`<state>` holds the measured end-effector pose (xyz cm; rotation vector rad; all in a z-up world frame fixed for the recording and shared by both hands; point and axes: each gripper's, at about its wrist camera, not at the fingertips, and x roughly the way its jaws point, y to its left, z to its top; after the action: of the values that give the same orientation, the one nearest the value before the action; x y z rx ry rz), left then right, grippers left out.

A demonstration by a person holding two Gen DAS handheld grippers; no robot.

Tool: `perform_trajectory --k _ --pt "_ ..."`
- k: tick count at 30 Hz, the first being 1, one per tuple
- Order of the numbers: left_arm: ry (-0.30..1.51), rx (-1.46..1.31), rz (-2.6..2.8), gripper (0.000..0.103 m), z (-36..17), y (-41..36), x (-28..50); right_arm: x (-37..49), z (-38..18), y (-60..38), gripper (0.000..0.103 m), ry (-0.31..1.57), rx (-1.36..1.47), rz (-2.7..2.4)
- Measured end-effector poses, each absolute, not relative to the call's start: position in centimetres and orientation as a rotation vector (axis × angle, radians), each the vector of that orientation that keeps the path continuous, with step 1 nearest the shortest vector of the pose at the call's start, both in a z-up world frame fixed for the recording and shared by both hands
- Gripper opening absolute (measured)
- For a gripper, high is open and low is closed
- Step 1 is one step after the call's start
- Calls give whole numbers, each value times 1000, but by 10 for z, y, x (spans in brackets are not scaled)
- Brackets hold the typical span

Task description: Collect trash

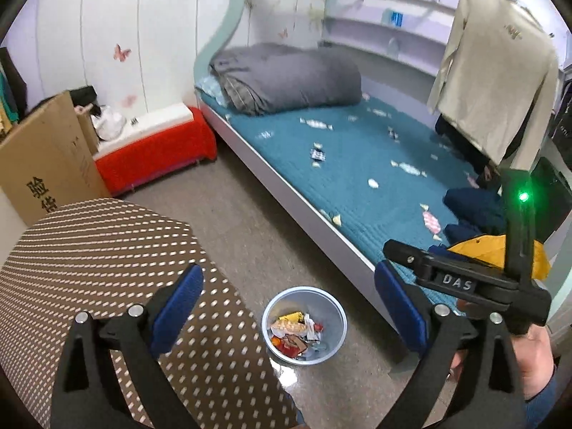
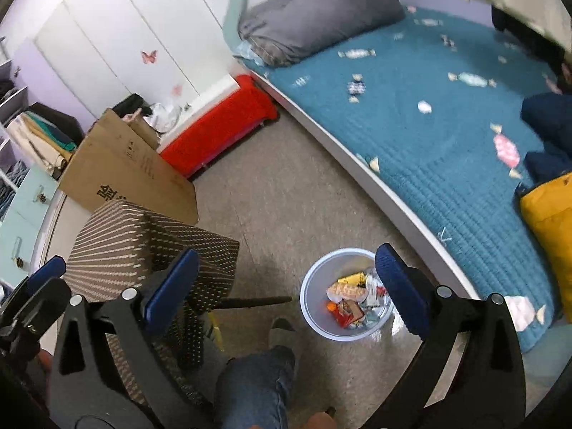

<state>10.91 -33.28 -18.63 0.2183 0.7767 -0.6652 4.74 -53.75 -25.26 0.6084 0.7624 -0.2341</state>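
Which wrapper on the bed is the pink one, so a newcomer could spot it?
Start at the teal bedspread and move toward the yellow cushion. Just before it lies the pink candy wrapper, twisted at both ends; the other wrappers nearby are white or pale.

The right gripper [image 1: 454,282], seen from the left wrist camera, bears raised letters "DAS" on its black body. The cardboard box [image 1: 46,164] carries large black Chinese characters — "验货" as far as they show — cut off at its lower edge.
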Motion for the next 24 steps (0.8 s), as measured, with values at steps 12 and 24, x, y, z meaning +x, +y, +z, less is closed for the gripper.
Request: perform_trajectory --k 12,24 --pt "504 227 -512 97 -120 -242 26 -15 -144 -449 97 589 424 -168" --pt "408 118 -343 98 -84 -146 -37 -70 -86 -355 97 470 279 -113"
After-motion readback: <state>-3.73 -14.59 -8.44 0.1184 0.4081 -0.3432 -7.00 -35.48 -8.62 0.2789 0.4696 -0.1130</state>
